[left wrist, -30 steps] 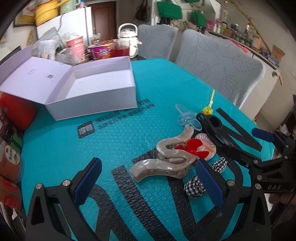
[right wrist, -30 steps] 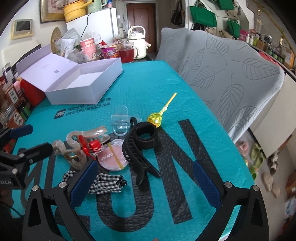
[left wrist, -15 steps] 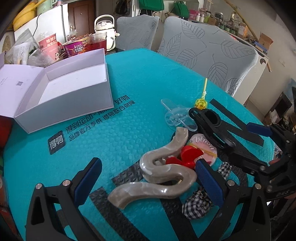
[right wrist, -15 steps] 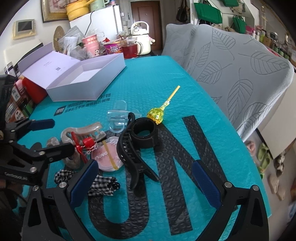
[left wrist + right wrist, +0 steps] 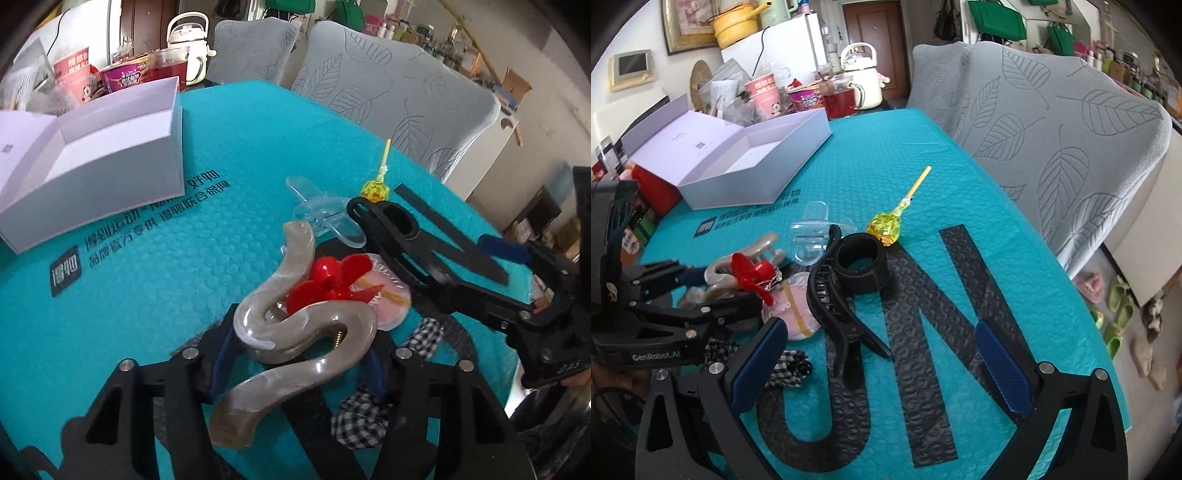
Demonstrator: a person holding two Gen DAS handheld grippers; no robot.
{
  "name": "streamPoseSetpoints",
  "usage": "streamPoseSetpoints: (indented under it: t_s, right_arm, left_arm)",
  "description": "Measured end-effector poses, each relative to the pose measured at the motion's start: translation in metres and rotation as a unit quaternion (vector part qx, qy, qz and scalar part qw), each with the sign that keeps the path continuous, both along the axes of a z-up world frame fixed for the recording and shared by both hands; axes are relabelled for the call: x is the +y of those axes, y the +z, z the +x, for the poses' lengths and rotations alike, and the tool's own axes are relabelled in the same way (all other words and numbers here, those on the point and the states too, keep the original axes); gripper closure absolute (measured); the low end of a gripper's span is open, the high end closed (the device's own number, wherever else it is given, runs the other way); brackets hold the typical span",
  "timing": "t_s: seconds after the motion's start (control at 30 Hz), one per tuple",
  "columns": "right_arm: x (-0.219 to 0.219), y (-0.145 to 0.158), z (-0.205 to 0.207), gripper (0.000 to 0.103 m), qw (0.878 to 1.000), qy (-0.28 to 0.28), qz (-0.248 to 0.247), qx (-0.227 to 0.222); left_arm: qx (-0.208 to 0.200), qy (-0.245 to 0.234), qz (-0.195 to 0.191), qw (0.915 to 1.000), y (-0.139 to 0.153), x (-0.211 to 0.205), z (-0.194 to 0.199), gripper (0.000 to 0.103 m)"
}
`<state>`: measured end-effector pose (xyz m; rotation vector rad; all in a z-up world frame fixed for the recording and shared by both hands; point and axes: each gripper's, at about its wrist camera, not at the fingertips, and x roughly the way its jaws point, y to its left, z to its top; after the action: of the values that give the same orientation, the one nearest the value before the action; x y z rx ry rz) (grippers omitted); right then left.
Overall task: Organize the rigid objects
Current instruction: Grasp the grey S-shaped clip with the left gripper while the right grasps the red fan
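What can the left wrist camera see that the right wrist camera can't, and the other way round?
Only the left wrist view shows the left tongs closed on the wavy beige hair clip, pads on both its sides, and a second grey chair.

Only the right wrist view shows the yellow pot on the fridge, the slippers on the floor, and the right tongs open, holding nothing.

Both show the white box, lollipop, black claw clip, red propeller and checked scrunchie.
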<state>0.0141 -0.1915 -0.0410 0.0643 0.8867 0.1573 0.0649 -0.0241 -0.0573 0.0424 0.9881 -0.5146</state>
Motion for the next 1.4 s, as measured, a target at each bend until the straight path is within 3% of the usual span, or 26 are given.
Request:
streamPoseSetpoints:
  t_s: [0.13, 0.3, 0.4, 0.97, 1.13, 1.3, 1.4]
  right_arm:
    - [0.001, 0.003, -0.003, 0.000, 1.000, 0.000, 0.000, -0.008]
    - [0.008, 0.006, -0.005, 0.000, 1.000, 0.014, 0.001, -0.014]
    - [0.016, 0.009, -0.004, 0.000, 0.999, 0.029, 0.001, -0.019]
    - [0.082, 0.005, 0.010, 0.000, 0.993, 0.118, -0.008, -0.030]
    - [0.102, 0.000, 0.010, 0.000, 0.988, 0.150, -0.023, -0.037]
    - [0.115, -0.007, 0.013, 0.008, 0.984, 0.170, -0.029, -0.032]
    - [0.117, -0.013, 0.019, 0.019, 0.985, 0.169, -0.028, -0.016]
  left_arm:
    - [-0.025, 0.009, 0.022, 0.9994, 0.003, 0.002, -0.015, 0.048]
    - [-0.038, 0.028, 0.005, 0.9989, 0.014, 0.016, -0.028, 0.048]
    - [-0.050, 0.041, 0.014, 0.9978, 0.017, 0.023, -0.034, 0.048]
    - [-0.049, 0.157, 0.008, 0.9863, 0.015, 0.090, -0.052, 0.048]
    - [-0.064, 0.175, 0.036, 0.9819, 0.013, 0.099, -0.058, 0.048]
    - [-0.048, 0.188, 0.018, 0.9808, 0.006, 0.110, -0.059, 0.048]
    - [-0.040, 0.194, 0.010, 0.9802, 0.002, 0.115, -0.058, 0.048]
